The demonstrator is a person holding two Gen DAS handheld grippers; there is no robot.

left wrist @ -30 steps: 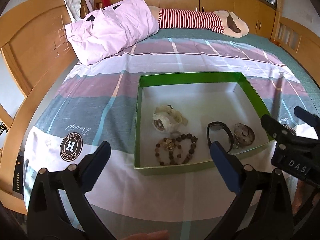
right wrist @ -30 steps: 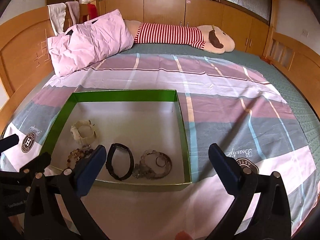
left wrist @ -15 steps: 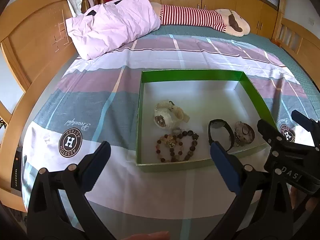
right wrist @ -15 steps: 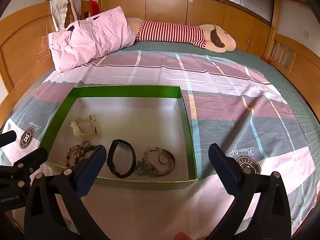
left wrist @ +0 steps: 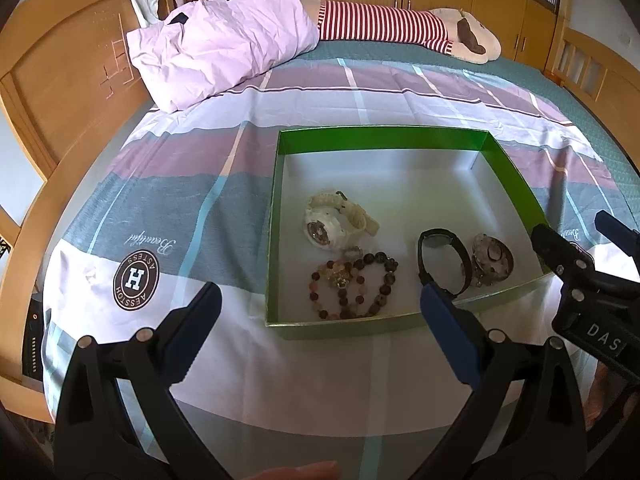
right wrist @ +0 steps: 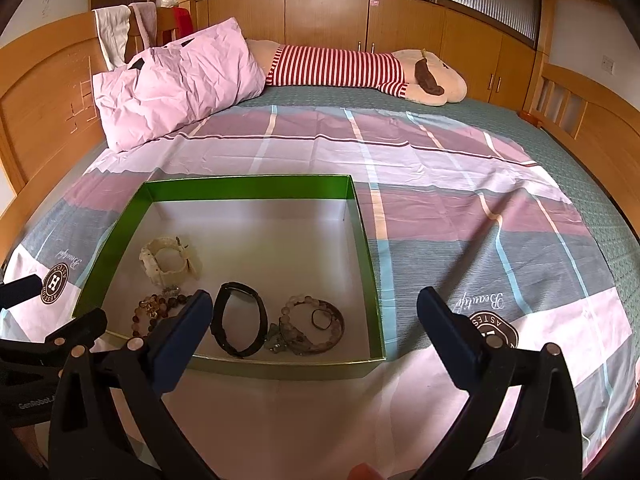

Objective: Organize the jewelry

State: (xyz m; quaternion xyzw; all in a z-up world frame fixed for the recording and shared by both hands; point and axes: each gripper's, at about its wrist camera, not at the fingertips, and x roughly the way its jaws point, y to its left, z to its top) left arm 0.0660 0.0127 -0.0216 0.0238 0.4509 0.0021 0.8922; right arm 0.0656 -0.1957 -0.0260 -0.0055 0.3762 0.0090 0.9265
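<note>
One bed (right wrist: pixel 460 184), covered by a checked sheet of pink, grey and white blocks, filled both views; it sat in one wooden frame (left wrist: pixel 60 92). Two round "H" logos were printed on the sheet, one (left wrist: pixel 136 279) left of the box and one (right wrist: pixel 494 330) to its right. One long plush toy in a red-and-white striped shirt (right wrist: pixel 360 68) lay across the far end, and one crumpled pink pillow (left wrist: pixel 224 40) rested beside it against the headboard.

One shallow green box (left wrist: pixel 400 135) with a white floor lay on the sheet near the front edge of the bed. It held the jewelry, all gathered in its near half: one white wristwatch (left wrist: pixel 334 222) farthest back; one bracelet of brown and amber beads (left wrist: pixel 354 284) in front of it at the near-left corner; one black band (right wrist: pixel 240 324) standing on edge in the middle; and, to its right, a small cluster (right wrist: pixel 314 324) of what appeared to be one pale beaded bracelet, one dark bangle and one small ring, touching one another.

Two grippers hovered above the sheet in front of the box. The left gripper (left wrist: pixel 318 312) had its blue-padded fingers spread wide and empty. The right gripper (right wrist: pixel 314 316) was likewise spread wide, gripping nothing.
</note>
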